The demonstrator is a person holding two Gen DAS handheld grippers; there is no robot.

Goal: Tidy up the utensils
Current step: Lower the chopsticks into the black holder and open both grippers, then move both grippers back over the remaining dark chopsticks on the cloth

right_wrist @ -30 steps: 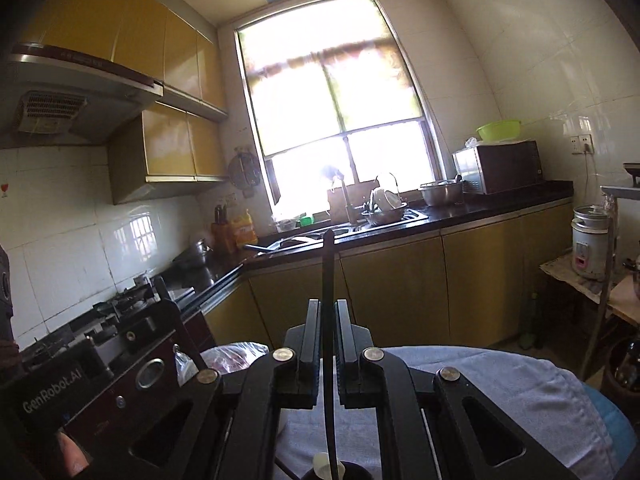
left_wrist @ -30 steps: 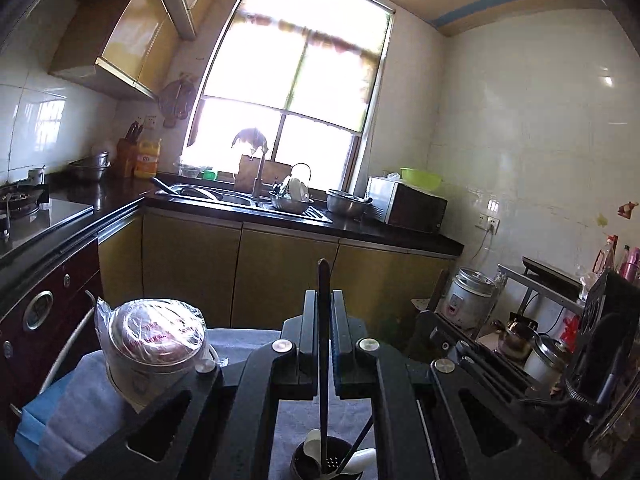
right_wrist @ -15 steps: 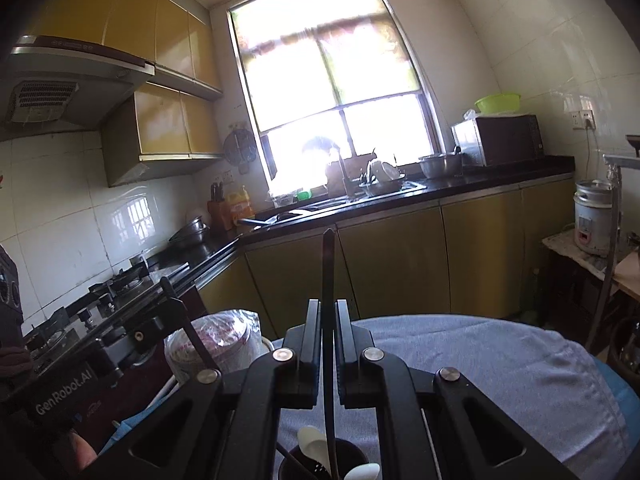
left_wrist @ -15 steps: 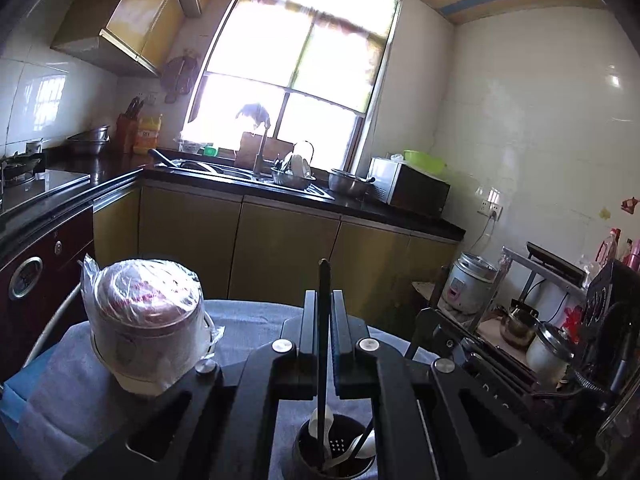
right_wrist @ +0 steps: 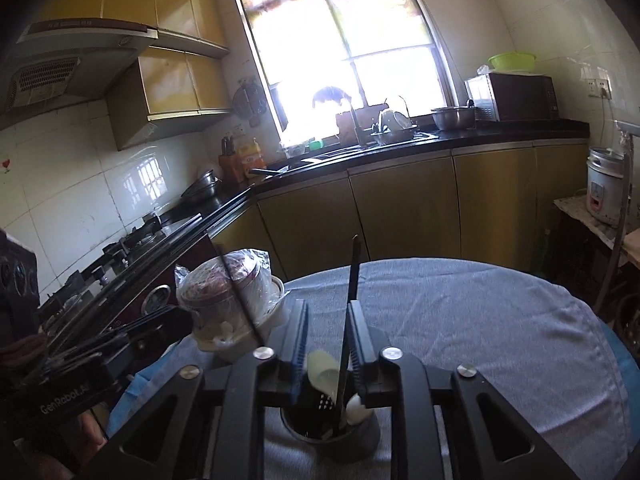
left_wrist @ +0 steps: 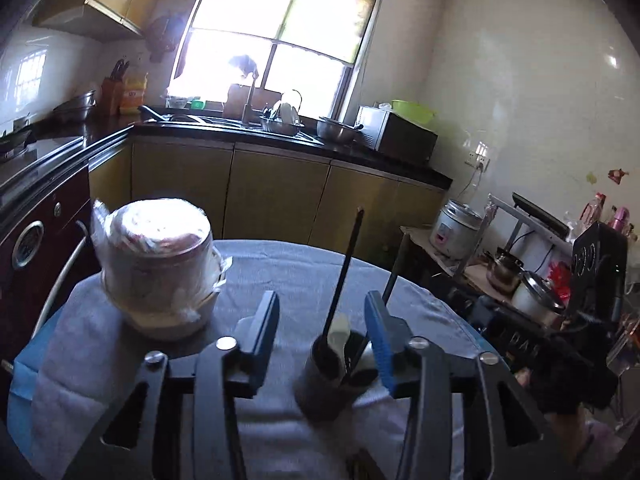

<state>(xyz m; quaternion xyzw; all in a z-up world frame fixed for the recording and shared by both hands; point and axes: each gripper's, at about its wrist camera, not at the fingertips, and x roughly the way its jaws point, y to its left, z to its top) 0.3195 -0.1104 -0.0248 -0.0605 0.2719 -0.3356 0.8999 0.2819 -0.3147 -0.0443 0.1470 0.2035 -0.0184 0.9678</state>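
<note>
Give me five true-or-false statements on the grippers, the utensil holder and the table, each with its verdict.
1. Both grippers, left and right, have open jaws. True; they have just been opening.
2. The dark utensil holder lies tipped over. False; it stands upright.
3. A black chopstick stands in the holder. True.
4. The plastic-wrapped pot sits on the black countertop. False; it is on the grey tablecloth.
5. The holder contains only chopsticks. False; a white spoon is in it too.

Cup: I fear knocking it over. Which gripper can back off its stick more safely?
Left, probably. Both jaws have just been opening, but the left gripper stands wide of the left stick; the right stick nearly touches the right gripper.
</note>
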